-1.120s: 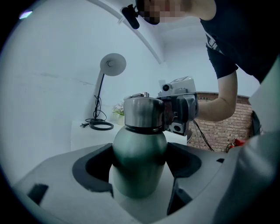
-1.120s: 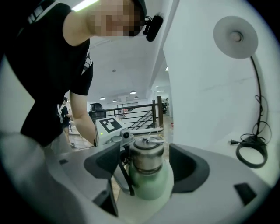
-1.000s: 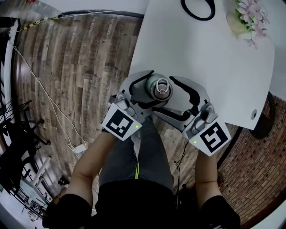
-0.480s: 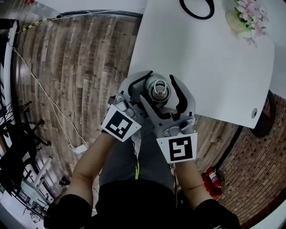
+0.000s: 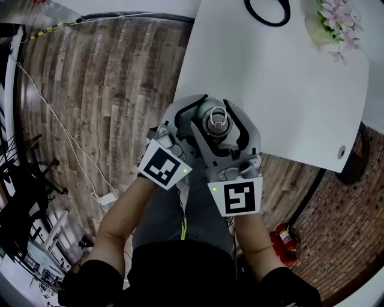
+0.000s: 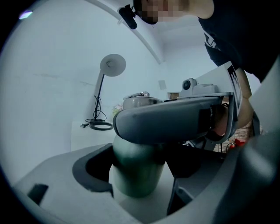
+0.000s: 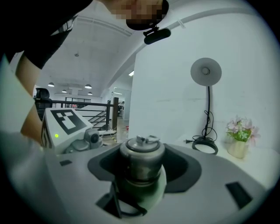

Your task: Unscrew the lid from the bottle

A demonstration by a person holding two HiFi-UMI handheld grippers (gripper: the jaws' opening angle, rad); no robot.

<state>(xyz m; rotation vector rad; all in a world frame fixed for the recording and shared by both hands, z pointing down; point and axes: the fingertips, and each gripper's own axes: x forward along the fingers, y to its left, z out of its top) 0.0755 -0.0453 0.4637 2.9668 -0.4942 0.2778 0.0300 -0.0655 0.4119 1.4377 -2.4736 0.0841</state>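
I see a green bottle (image 6: 138,173) with a silver screw lid (image 5: 217,122) held upright in the air just off the white table's near edge. My left gripper (image 5: 195,111) is shut on the bottle's body, its pads against both sides. My right gripper (image 5: 217,110) comes in from below in the head view, at lid height. Its jaws have just been closing with the lid (image 7: 142,157) between them, and its dark pads now sit against the lid's sides. One right jaw crosses in front of the bottle's neck in the left gripper view, with the lid top (image 6: 136,99) showing above it.
The white table (image 5: 282,90) carries a desk lamp's black ring base (image 5: 266,12) and a pot of pink flowers (image 5: 333,24) at its far side. A wooden floor (image 5: 102,90) with a white cable lies to the left. The person's legs are directly below the grippers.
The right gripper swung from the bottle's right side round to its near side, then its jaws narrowed onto the lid. The left gripper and bottle stayed put.
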